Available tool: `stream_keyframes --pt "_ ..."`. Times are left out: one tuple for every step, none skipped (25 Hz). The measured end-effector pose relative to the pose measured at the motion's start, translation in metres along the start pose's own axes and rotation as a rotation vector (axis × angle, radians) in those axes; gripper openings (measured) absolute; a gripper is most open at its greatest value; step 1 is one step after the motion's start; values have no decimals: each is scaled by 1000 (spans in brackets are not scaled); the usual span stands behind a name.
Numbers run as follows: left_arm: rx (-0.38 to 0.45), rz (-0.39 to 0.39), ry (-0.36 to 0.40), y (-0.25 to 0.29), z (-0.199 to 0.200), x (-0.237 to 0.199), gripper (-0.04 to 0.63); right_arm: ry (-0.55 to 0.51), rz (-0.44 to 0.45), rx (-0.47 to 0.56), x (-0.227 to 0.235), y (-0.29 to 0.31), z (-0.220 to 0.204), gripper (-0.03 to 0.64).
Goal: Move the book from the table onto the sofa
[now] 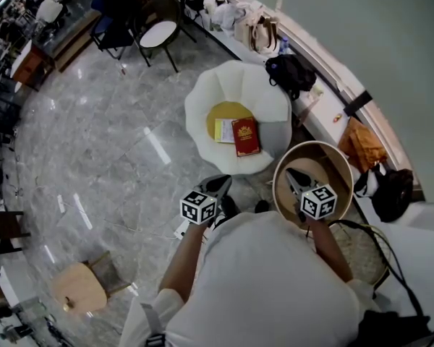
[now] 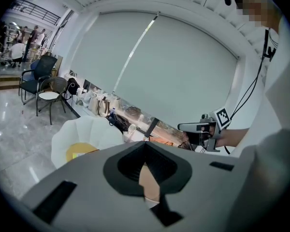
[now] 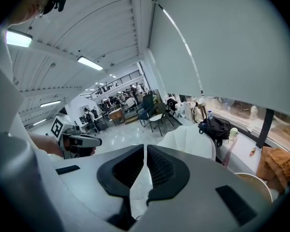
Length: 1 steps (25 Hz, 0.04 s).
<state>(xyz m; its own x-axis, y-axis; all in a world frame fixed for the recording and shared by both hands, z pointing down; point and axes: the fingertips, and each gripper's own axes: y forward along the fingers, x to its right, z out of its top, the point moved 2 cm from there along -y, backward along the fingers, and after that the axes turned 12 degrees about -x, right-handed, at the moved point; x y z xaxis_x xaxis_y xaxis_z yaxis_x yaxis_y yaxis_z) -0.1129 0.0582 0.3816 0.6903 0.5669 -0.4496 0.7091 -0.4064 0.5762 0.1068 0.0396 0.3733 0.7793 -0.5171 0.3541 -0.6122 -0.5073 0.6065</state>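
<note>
Holding both claws clenched on nothing, you have the left claw (image 1: 218, 186) and the right claw (image 1: 298, 184) close to your body. That fits a task that looks done: the red book (image 1: 246, 136) lies flat on the seat of the white sofa (image 1: 202, 100), ahead of both claws and apart from them. Under the right claw, the round table (image 1: 334, 159) shows a bare top. Beside the book, on a yellow cushion (image 1: 228, 112), lies a pale sheet or booklet (image 1: 223, 130); which it is, you can hardly tell from above. Beyond the sofa a black bag (image 1: 293, 71) sits by the window ledge. Nothing stands between your claws and the sofa.
</note>
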Motion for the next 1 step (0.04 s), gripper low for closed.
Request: stream_keyframes --pt "0 -1 0 0 1 -1 2 -1 0 0 -1 1 1 46"
